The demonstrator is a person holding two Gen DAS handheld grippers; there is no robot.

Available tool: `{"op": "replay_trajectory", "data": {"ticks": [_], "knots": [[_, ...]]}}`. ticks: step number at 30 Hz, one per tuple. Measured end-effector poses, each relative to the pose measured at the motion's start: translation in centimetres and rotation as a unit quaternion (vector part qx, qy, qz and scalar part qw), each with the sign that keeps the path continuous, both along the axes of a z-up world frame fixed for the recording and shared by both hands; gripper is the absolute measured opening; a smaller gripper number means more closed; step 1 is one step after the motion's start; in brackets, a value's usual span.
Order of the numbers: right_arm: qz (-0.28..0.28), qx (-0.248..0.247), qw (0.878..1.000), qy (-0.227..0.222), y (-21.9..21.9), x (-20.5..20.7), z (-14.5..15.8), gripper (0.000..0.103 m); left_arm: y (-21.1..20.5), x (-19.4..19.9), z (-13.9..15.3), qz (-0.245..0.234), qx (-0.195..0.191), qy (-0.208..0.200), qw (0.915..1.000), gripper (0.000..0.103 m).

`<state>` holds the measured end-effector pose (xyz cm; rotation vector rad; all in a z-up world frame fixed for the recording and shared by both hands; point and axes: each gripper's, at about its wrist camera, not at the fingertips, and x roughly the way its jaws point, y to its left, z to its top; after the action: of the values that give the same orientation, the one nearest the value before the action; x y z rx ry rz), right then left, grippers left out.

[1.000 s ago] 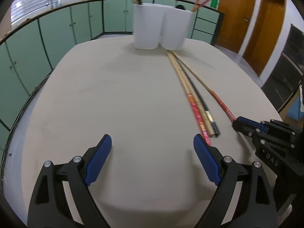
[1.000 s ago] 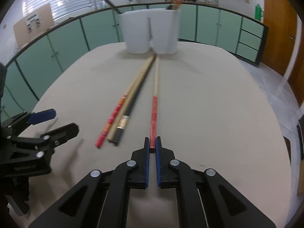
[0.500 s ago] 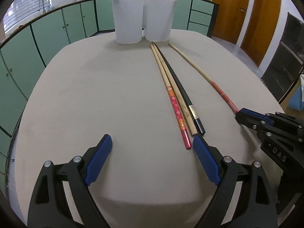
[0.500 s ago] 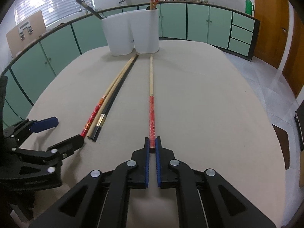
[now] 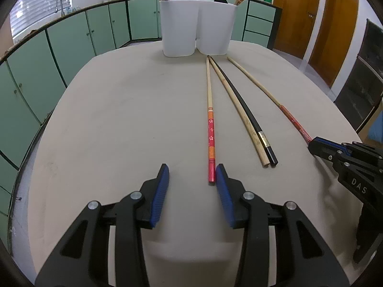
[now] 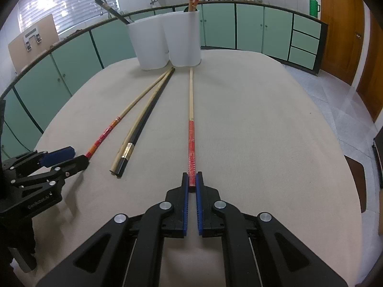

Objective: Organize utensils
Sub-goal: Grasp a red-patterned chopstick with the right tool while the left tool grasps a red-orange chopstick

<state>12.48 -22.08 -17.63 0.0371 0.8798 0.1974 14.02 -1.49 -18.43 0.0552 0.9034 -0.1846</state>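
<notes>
Now, left claw [image 5: 192,175]: jaws closing, pads not yet on anything; the flower-patterned chopstick [image 5: 210,129] has its red end just inside the right pad.
Right claw [image 6: 192,181]: clenched on the red end of a second red-handled chopstick [image 6: 191,129], which lies flat on the counter [image 6: 263,131].
Held stick: runs straight away from the claw, its pale tip near the foot of the right-hand white holder [image 6: 184,40].
Between the claws: a plain bamboo chopstick [image 6: 136,129] and a black chopstick [image 6: 148,119] with a gold band, side by side and touching, near ends level.
Far tips: all four sticks fan in toward the holders.
Holders: two white cups touching; left white holder [image 6: 148,45] carries a dark utensil, the right one two red chopsticks upright.
Beyond: green cabinets [image 6: 251,28] line the wall.
</notes>
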Motion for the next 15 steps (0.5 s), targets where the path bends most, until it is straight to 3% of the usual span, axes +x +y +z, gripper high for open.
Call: {"op": "replay_trajectory", "data": {"ticks": [5, 7, 11, 15], "knots": [[0.001, 0.003, 1.0, 0.002, -0.11, 0.12, -0.07, 0.007, -0.62, 0.29, -0.1, -0.004, -0.001, -0.002, 1.0, 0.047], [0.001, 0.008, 1.0, 0.003, -0.21, 0.14, -0.09, 0.007, -0.72, 0.24, -0.1, -0.005, -0.001, -0.004, 1.0, 0.04], [0.001, 0.008, 1.0, 0.002, -0.17, 0.08, -0.11, 0.006, -0.68, 0.19, -0.06, -0.007, -0.008, -0.004, 0.9999, 0.009], [0.001, 0.006, 1.0, -0.001, -0.14, -0.02, -0.07, 0.006, -0.91, 0.05, 0.0, -0.011, -0.006, -0.005, 0.9999, 0.005]]}}
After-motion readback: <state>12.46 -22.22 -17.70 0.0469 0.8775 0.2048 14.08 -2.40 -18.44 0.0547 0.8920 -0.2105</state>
